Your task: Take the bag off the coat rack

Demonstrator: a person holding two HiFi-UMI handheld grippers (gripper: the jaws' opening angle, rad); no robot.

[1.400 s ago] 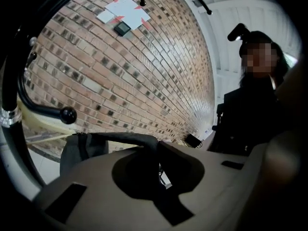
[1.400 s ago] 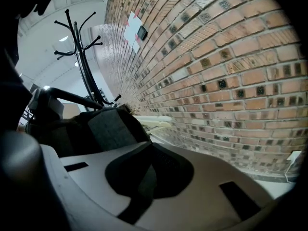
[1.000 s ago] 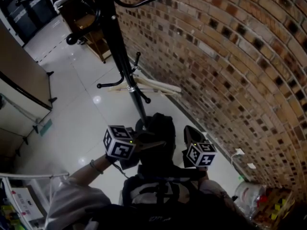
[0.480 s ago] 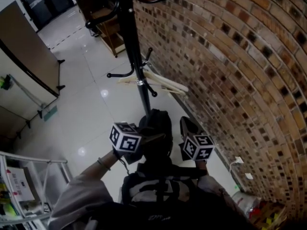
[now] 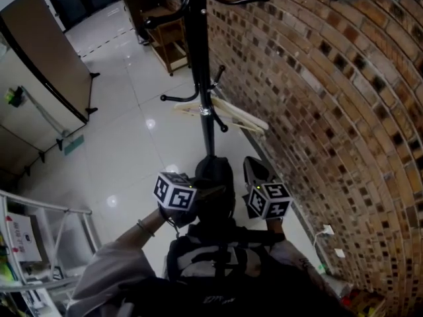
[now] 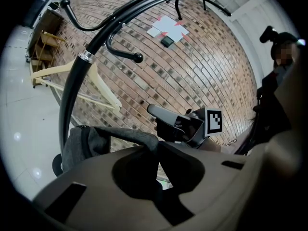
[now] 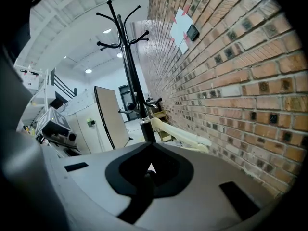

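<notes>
The black coat rack [image 5: 200, 65] stands by the brick wall, its pole curving past on the left in the left gripper view [image 6: 72, 95]. The dark grey bag [image 5: 215, 177] hangs low in front of the pole's foot. My left gripper [image 5: 213, 191] is shut on the bag's top fabric, which runs into its jaws [image 6: 152, 147] from the bag body [image 6: 89, 143]. My right gripper [image 5: 251, 165] is to the right of the bag, apart from it. Its jaws [image 7: 147, 145] are shut with nothing in them. The rack's upper hooks [image 7: 120, 18] are bare.
A pale wooden hanger [image 5: 232, 115] hangs on a lower rack hook, towards the brick wall [image 5: 330, 111]. A wooden shelf unit [image 5: 166, 35] stands behind the rack. A brown board [image 5: 46, 51] and a metal trolley [image 5: 39, 243] are at the left, with shiny floor between.
The head view has swung, so the rack now sits further right and more upright in it. Both grippers and the bag keep nearly the same places; the left still holds the bag.
</notes>
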